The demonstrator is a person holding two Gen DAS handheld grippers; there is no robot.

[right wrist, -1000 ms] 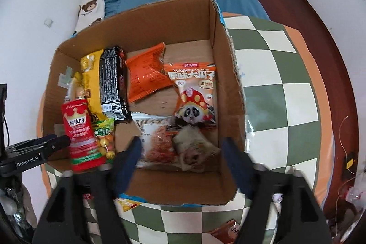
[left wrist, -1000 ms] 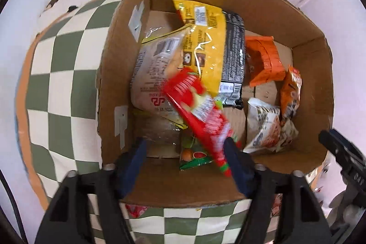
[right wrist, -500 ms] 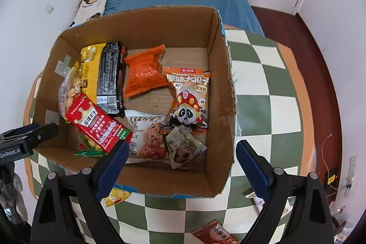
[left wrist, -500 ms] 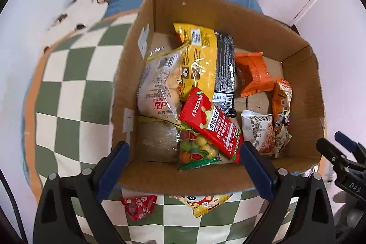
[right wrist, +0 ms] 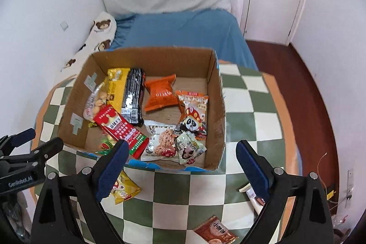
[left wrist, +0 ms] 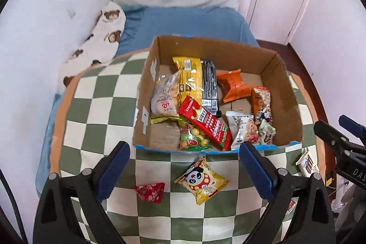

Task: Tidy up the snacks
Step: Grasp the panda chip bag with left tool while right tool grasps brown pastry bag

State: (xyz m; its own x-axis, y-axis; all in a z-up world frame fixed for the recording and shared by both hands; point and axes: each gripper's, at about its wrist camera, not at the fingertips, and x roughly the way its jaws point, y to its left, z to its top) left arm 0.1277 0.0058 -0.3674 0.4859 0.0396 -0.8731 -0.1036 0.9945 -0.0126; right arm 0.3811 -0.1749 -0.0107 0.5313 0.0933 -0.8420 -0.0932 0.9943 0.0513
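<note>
Both the left gripper (left wrist: 184, 172) and right gripper (right wrist: 180, 167) gape empty, the snack-filled cardboard box (left wrist: 283, 93) lying just beyond their fingertips.

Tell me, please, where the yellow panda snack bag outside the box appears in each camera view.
Left wrist: yellow panda bag lies lower centre on the checkered cloth, just below the cardboard box.
Right wrist: lower left, partly hidden behind a blue finger.
Shared landmark: the box's blue-edged near wall.

The left gripper (left wrist: 184, 172) and right gripper (right wrist: 180, 172) are hanging wide-jawed and empty, tilted downward, just short of the cardboard box (left wrist: 283, 93).
</note>
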